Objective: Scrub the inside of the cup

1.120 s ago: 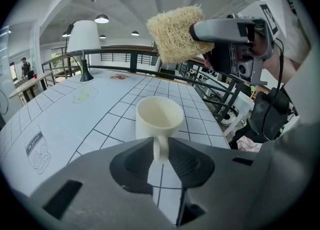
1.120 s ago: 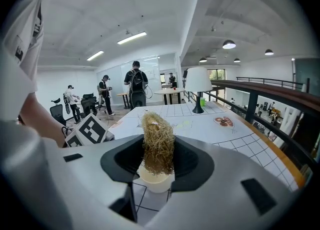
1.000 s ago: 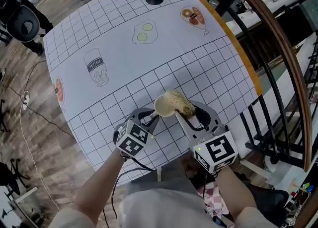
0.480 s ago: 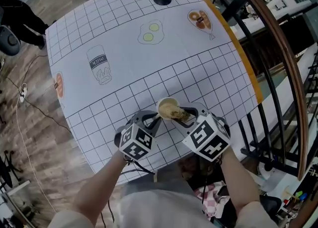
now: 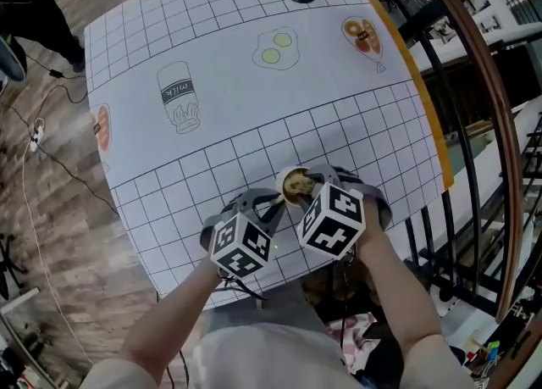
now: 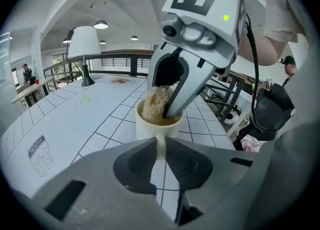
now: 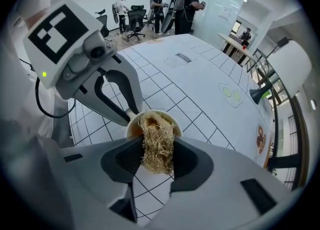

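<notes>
Head view, and the small cream ceramic cup (image 5: 281, 180) sits low on the table, close to the edge nearest the person and tucked between the two tools. The left gripper view has the cup (image 6: 150, 130) upright, with its base hidden behind the jaws. The left gripper (image 6: 160, 146) has its jaws nearly together, pinching the cup's thin handle from both sides. Over to the right gripper view: the right gripper (image 7: 157, 149) is clamped on a tan, stringy fibre scrubber (image 7: 157, 141), jaws narrow, and the scrubber's far end goes down past the cup's rim (image 7: 174, 121) and into the cup. From the left gripper's side the scrubber (image 6: 156, 104) fills the mouth of the cup, with the right gripper (image 6: 167, 107) angling down from above.

Pulling back, both marker cubes crowd the cup, left gripper (image 5: 269, 202) and right gripper (image 5: 312, 192) side by side. Beneath them spreads a white grid-lined tablecloth (image 5: 254, 116) printed with a milk bottle drawing (image 5: 178, 95) and a fried egg drawing (image 5: 275, 47). A dark-based white lamp (image 6: 82, 48) stands at the far edge, and a curved railing (image 5: 474, 125) runs along the right.
</notes>
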Tool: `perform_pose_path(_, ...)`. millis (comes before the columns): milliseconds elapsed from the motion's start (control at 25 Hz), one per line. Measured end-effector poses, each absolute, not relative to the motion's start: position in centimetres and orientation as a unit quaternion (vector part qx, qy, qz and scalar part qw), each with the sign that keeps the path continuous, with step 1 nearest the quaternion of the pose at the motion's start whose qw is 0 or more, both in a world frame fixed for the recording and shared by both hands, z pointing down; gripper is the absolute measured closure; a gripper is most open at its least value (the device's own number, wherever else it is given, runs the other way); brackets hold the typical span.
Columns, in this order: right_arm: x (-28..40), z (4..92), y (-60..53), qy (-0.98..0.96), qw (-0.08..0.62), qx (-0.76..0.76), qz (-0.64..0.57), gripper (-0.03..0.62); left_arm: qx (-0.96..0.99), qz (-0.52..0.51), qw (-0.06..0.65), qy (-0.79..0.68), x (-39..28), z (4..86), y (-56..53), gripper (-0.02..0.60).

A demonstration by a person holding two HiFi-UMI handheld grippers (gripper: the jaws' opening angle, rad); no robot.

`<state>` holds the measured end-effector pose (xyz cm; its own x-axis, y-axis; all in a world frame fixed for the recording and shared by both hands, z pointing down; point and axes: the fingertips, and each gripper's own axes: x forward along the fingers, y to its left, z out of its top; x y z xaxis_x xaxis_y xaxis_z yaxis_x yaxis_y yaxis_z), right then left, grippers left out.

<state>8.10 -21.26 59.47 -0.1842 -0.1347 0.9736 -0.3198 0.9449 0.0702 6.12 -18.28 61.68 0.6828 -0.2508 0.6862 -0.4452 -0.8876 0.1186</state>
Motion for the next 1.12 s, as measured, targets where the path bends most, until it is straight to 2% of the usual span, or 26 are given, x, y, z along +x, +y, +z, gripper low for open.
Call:
perform_pose_path(240, 7.4, 60.6, -21.1, -0.763, 0.624, 0.135, 0.098, 0.467, 0.903, 0.35, 0.153, -0.197, 6.1, 62.0, -18.4, 0.518)
perform_pose_path(480, 7.5, 58.9, -20.4, -0.805, 0.543, 0.133, 0.199, 0.474, 0.902, 0.352, 0.159, -0.193, 6.1, 62.0, -18.3, 0.519)
perform_pose_path(680, 8.0, 54.3, -20.6, -0.825, 0.501, 0.172, 0.197, 0.474, 0.903, 0.353, 0.158, -0.186, 6.2, 62.0, -18.2, 0.52)
perform_pose_path(920, 8.3, 56.5, -21.6, -0.78, 0.596, 0.173, 0.08, 0.473, 0.905, 0.35, 0.156, -0.184, 6.2, 62.0, -18.1, 0.52)
perform_pose_path(1120, 7.7, 60.3, -21.3, -0.768, 0.618, 0.155, 0.074, 0.475, 0.908, 0.347, 0.155, -0.176, 6.2, 62.0, -18.0, 0.52)
